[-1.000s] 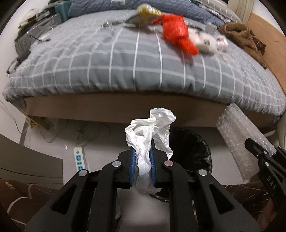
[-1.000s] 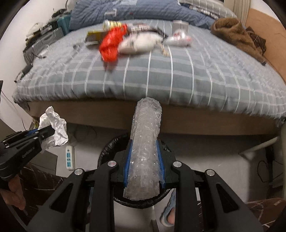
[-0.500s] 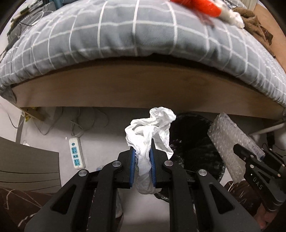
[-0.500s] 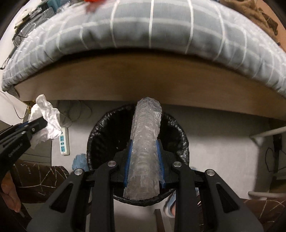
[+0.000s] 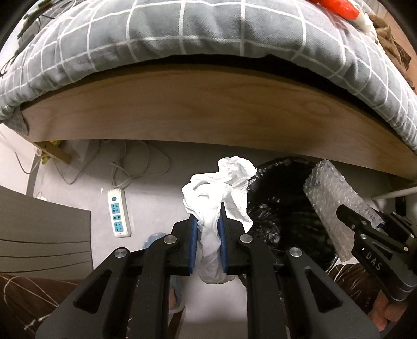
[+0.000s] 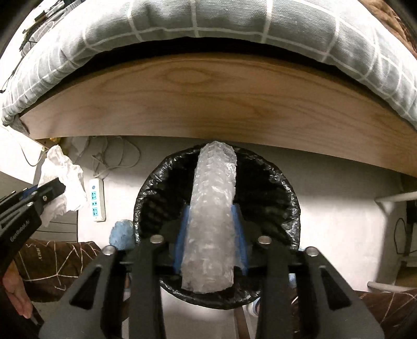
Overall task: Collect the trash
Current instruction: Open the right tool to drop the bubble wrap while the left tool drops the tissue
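The right gripper (image 6: 209, 234) is seen spread about a roll of bubble wrap (image 6: 212, 208); its jaws have just been opening, a gap shows between the blue pads (image 6: 182, 232) and the roll, and the roll remains between them, so it is judged to be barely held, if at all. The roll is hung directly over the mouth of the black-lined trash bin (image 6: 286, 187), which stands on the floor just in front of the wooden bed frame (image 6: 208, 99). The bubble wrap is judged to be very light, springy and slick, so a slow or crooked fall may be expected; it is best taken across its middle, where its bulk gives the pads something to bite. The left gripper (image 5: 208, 234) is pressed tight on a crumpled white tissue (image 5: 221, 187), which is pinched at its narrow lower part while the loose upper folds are left free. The tissue is held beside the bin's rim (image 5: 260, 172), toward the power strip (image 5: 118, 213) on the floor, and not yet over the opening. Soft, weightless and easily torn, it is judged liable to cling to the pads when released. More rubbish, a red item (image 5: 336, 6) among it, is seen near the far edge of the checked grey quilt (image 5: 182, 39).
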Tool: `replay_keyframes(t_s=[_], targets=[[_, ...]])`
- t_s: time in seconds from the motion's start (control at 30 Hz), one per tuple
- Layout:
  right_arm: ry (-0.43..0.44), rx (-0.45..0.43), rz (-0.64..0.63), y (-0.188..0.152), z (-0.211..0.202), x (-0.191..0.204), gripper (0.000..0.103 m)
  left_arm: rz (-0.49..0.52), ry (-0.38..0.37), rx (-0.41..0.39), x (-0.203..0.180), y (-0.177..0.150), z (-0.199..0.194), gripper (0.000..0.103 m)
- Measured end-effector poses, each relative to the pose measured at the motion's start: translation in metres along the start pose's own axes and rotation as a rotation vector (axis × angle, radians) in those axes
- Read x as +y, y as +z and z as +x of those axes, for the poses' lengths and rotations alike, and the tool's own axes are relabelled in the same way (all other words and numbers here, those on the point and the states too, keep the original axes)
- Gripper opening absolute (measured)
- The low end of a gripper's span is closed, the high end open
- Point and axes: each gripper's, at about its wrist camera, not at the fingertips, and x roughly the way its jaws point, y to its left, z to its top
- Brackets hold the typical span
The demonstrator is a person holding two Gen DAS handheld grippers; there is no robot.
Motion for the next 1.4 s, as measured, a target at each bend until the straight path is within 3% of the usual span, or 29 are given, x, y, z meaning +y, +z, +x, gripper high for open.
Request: replay_keyframes(t_s=[0.3, 0.47, 0.9, 1.23, 1.33, 1.4], targets=[[-0.044, -0.025, 0.051, -0.004, -0.011, -0.034, 0.077, 0.045, -0.015, 0.018, -0.024, 0.004, 0.013, 0.013], [-0.078, -0.045, 0.078, -0.009, -0.019, -0.058, 0.091, 0.085, -0.030, 0.022, -0.050, 0.003, 0.016, 0.013], [-0.183, -0.103, 0.165, -0.022, -0.054, -0.128, 0.095, 0.179, -0.069, 0.031, -0.130, 0.003, 0.012, 0.013], [-0.199, -0.120, 0.216, -0.029, -0.067, -0.153, 0.095, 0.235, -0.077, 0.032, -0.156, -0.004, 0.011, 0.014], [-0.190, -0.120, 0.214, -0.028, -0.066, -0.152, 0.095, 0.246, -0.068, 0.035, -0.157, -0.006, 0.014, 0.020], [-0.186, -0.122, 0.208, -0.027, -0.065, -0.149, 0.095, 0.245, -0.057, 0.034, -0.153, -0.005, 0.016, 0.033]])
